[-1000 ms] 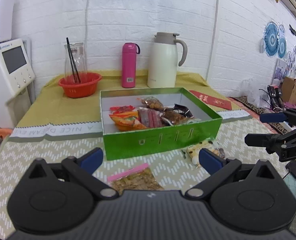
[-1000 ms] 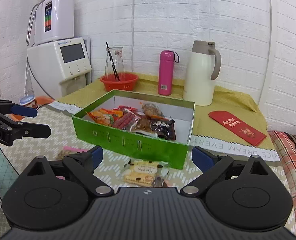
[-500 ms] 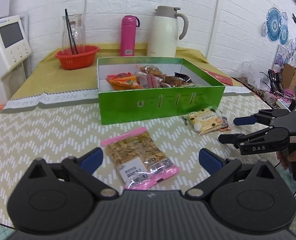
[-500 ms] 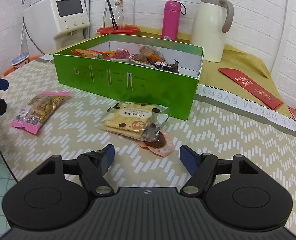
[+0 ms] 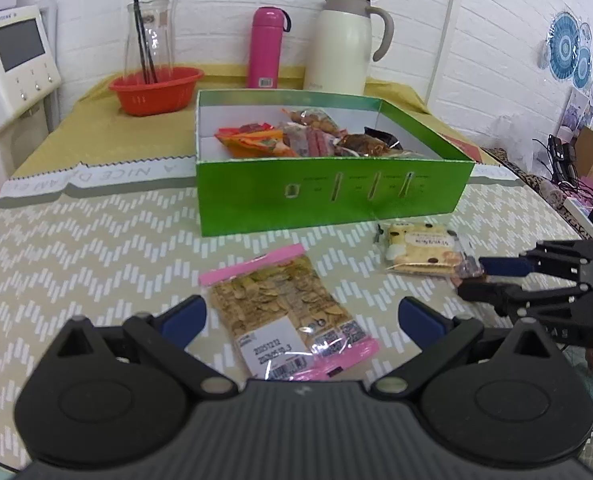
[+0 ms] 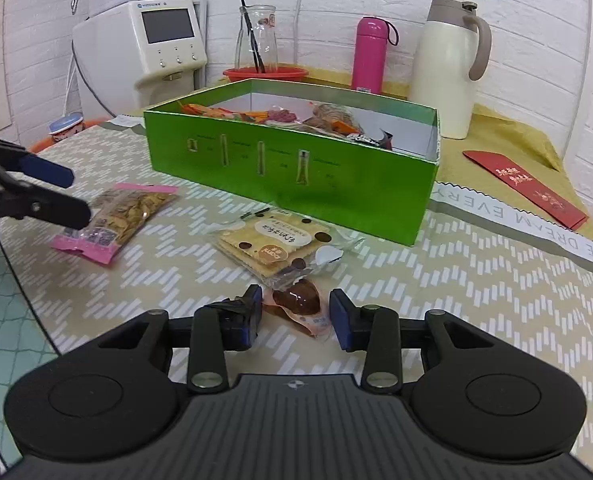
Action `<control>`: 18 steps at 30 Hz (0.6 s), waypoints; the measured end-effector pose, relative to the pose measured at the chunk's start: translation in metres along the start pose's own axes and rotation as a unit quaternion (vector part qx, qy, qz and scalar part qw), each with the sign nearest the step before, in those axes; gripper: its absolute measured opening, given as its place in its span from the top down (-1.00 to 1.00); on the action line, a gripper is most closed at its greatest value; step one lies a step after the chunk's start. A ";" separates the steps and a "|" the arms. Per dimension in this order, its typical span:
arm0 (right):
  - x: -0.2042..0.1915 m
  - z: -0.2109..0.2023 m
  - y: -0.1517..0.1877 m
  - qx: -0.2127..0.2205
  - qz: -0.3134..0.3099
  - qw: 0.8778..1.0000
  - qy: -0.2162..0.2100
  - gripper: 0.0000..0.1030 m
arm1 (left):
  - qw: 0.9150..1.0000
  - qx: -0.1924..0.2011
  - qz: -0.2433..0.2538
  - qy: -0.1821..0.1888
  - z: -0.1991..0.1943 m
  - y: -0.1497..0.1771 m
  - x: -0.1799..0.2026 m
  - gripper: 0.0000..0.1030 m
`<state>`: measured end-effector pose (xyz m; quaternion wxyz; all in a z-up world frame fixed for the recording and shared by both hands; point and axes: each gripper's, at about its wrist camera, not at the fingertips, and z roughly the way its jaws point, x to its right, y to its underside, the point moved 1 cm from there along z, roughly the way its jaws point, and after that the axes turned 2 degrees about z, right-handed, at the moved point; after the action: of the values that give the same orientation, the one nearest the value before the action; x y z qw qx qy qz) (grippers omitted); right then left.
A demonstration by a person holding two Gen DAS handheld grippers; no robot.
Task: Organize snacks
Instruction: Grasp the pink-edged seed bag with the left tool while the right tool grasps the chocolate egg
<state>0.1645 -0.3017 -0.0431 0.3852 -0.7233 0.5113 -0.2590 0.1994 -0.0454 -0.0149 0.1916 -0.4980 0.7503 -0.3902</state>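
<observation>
Against a second ago, when both views looked across at the wall, thermos and kettle from higher up, the surface point(image 5: 96, 248) now fills the lower half of each view: both hands have come down toward the loose snacks lying in front of the green box point(image 5: 328, 196). The box sits at twelve o'clock in both views, already holding a heap of wrappers, with three packets outside its near wall. In the left wrist view, the seed packet point(image 5: 284, 312) with the pink strip lies just ahead between the fingers of the left claw point(image 5: 302, 316), whose jaws stand wide apart and touch nothing. The biscuit packet point(image 6: 272, 240) lies at twelve o'clock of the right claw point(image 6: 296, 316), near the box wall, and the small brown candy point(image 6: 300, 300) lies against its near edge. That candy is the smallest change and the most telling: the right claw's jaws, fully apart a second ago, are closing with the candy between them, the pads flanking the wrapper but not visibly pressing it yet. The task, I judge, is at the pickup stage; both lifts into the box remain.
</observation>
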 end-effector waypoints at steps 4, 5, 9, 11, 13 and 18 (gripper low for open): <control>-0.016 -0.007 0.004 -0.004 -0.007 1.000 -0.016 -0.27 | 1.000 -0.007 -0.012 0.002 0.013 -0.003 -0.001 -0.97; -0.021 -0.009 0.004 -0.005 -0.014 1.000 -0.018 -0.27 | 1.000 -0.008 -0.013 -0.001 0.016 -0.002 -0.001 -0.97; -0.032 -0.012 0.006 -0.009 -0.022 0.999 -0.030 -0.26 | 1.000 -0.012 -0.016 -0.005 0.020 0.001 -0.005 -0.97; -0.037 -0.014 0.007 -0.009 -0.025 0.999 -0.035 -0.26 | 1.000 -0.011 -0.015 -0.002 0.020 0.002 -0.006 -0.93; -0.040 -0.014 0.006 -0.009 -0.027 0.999 -0.038 -0.26 | 1.000 -0.015 -0.008 -0.003 0.022 0.003 -0.006 -0.56; -0.045 -0.013 0.005 -0.011 -0.021 0.999 -0.037 -0.27 | 1.000 -0.009 0.000 -0.011 0.020 0.002 -0.008 -0.17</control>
<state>0.1366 -0.2646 -0.0389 0.3905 -0.7474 0.4837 -0.2343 0.2153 -0.0462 -0.0294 0.1955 -0.5045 0.7514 -0.3778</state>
